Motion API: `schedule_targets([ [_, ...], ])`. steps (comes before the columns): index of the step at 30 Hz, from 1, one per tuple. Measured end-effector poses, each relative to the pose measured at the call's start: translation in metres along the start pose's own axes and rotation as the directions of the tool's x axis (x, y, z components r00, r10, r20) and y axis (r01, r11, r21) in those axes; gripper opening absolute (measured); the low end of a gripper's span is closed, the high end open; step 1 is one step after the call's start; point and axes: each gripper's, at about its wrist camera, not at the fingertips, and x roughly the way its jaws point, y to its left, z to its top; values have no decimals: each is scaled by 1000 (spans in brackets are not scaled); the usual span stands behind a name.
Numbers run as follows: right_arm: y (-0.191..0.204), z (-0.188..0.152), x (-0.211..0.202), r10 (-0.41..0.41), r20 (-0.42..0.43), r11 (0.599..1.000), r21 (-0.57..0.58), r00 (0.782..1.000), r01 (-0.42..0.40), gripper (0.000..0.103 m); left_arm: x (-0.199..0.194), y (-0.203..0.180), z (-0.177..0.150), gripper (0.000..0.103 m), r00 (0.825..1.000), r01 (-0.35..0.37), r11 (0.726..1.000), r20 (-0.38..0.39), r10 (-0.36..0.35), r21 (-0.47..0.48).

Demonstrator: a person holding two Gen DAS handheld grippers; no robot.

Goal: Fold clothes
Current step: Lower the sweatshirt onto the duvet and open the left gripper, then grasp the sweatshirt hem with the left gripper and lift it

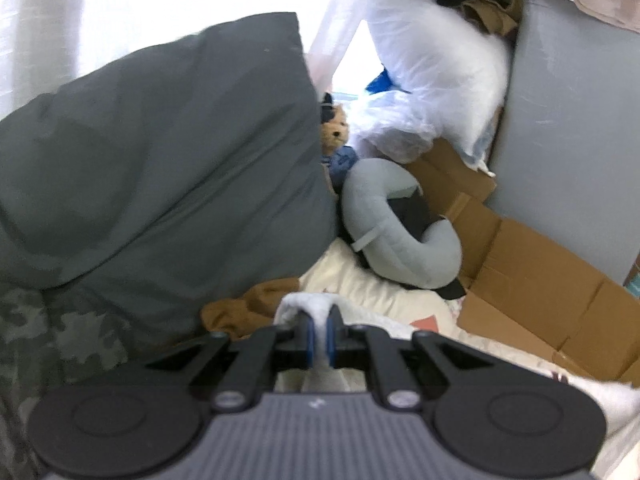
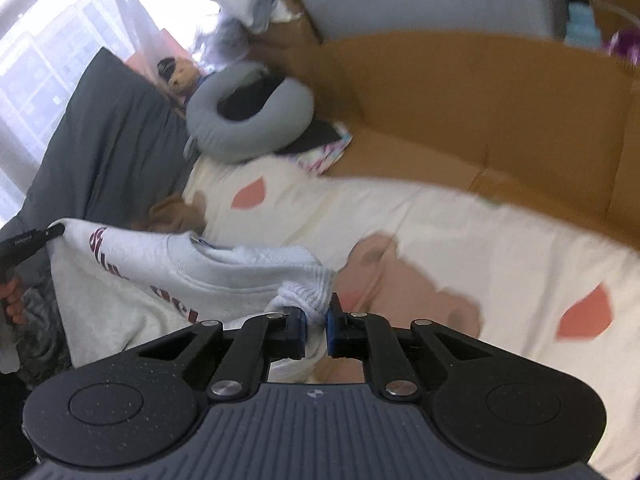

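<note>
A white sweatshirt [image 2: 132, 280] with dark red lettering hangs stretched between both grippers above a cream bedspread [image 2: 440, 240]. My right gripper [image 2: 317, 320] is shut on its ribbed white edge, low in the right wrist view. At that view's left edge my left gripper [image 2: 50, 233] pinches the garment's far corner, with a hand below it. In the left wrist view my left gripper [image 1: 319, 330] is shut on a fold of the white sweatshirt [image 1: 308, 304], which bulges above the blue pads. A brown garment [image 1: 248, 306] lies crumpled on the bed beyond.
A dark grey pillow [image 1: 168, 160] leans at the left. A grey neck pillow [image 1: 384, 216] and a teddy bear [image 1: 335, 132] sit at the bed's head. Cardboard boxes [image 1: 520, 272] and a grey panel [image 1: 576, 128] line the right side. The cream bedspread [image 1: 360, 284] shows pink patches.
</note>
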Motion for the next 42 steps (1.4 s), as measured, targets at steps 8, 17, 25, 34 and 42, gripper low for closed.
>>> schedule_targets([
  [8,-36,35,13,-52,32,995,81,998,49,4,46,-13,3,10,999,-27,999,-19,27,-35],
  [17,-61,-13,50,-108,-52,986,125,993,114,40,70,-30,-40,57,985,-24,999,-173,19,-28],
  [25,-64,-51,46,-41,-85,986,160,996,54,44,38,-44,-63,58,973,48,998,-226,-57,-44],
  [34,-51,-92,40,44,-135,971,240,990,-10,46,5,-66,-104,62,953,140,990,-271,-137,-7],
  [42,-44,-114,30,73,-107,962,268,992,-42,56,-16,-79,-155,63,918,131,991,-378,-120,2],
])
